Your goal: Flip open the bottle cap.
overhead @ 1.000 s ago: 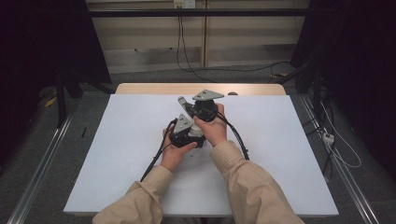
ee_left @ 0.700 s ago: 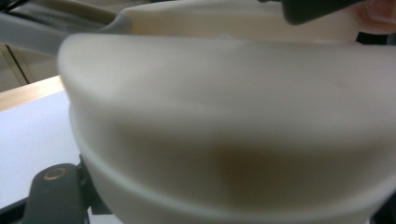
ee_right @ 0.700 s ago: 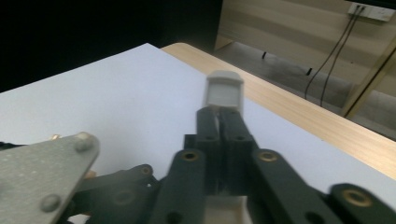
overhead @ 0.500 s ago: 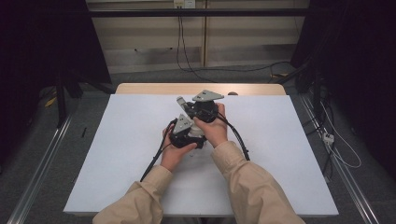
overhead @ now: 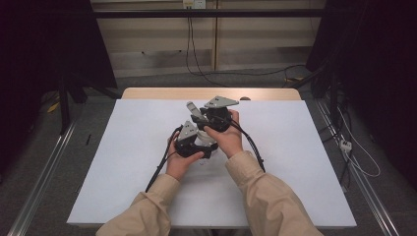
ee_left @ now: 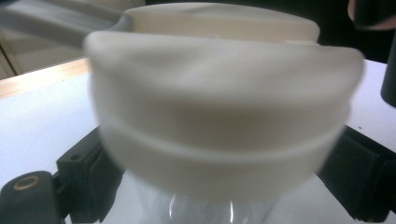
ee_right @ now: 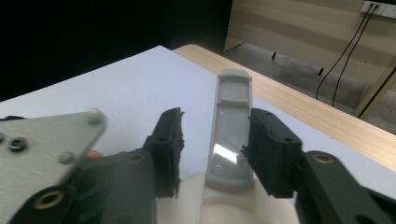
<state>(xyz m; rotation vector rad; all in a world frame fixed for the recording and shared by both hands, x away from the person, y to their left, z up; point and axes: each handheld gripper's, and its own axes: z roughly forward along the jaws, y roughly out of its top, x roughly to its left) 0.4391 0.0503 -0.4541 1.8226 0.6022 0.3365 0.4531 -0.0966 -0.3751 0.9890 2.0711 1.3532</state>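
Above mid-surface [overhead: 123, 162], the left gripper [ee_left: 219, 186] clamps a white lid [ee_left: 219, 121] on a clear container. The right gripper [ee_right: 212, 154], jaws wide, straddles the lid's grey handle [ee_right: 232, 126]. Next, probably: close on the handle.

High view overhead, facing forward-down on table [overhead: 123, 162]; gripper views close, sharing tabletop.

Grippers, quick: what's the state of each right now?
Left gripper: shut on the white lidded container.
Right gripper: open around the grey handle; one jaw touches it, the other stands apart.
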